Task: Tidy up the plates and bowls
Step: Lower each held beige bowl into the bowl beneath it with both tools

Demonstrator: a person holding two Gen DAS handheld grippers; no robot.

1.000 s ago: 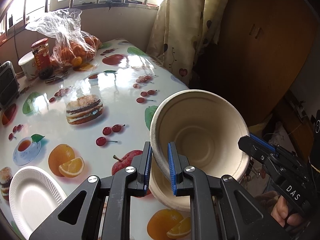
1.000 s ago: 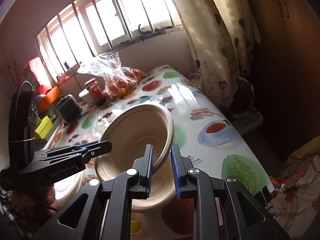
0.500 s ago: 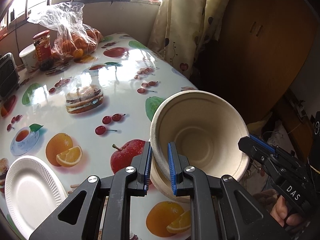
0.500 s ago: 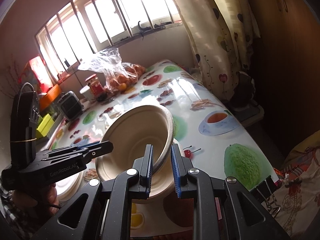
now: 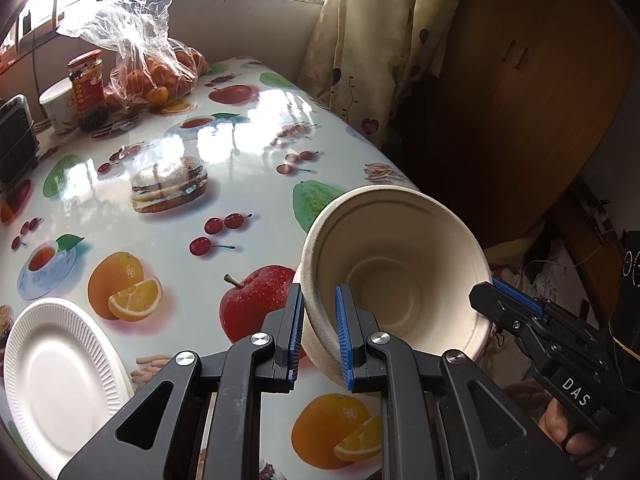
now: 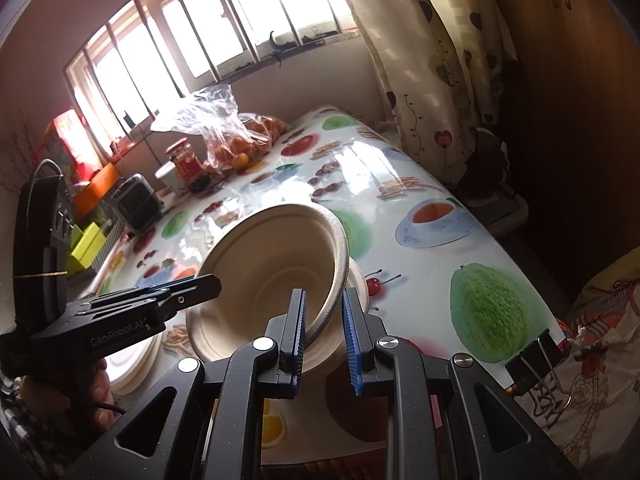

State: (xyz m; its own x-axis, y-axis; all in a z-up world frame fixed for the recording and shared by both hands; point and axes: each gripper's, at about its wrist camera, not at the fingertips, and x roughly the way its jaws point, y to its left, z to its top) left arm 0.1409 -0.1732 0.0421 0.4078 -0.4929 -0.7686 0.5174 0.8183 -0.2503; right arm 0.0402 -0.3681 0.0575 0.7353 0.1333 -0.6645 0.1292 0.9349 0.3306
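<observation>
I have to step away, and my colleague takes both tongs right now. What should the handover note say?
Left tongs: shut on the top bowl at its rim, bowl tilted and raised.
Right tongs: straddle the opposite rim; a gap shows on one side, grip unclear.
Things: lower bowl sits under it on the table; white plate lies near the left edge.
Done: bowls are in one spot.
Left: probably settle the top bowl level, then handle the plate.
</observation>
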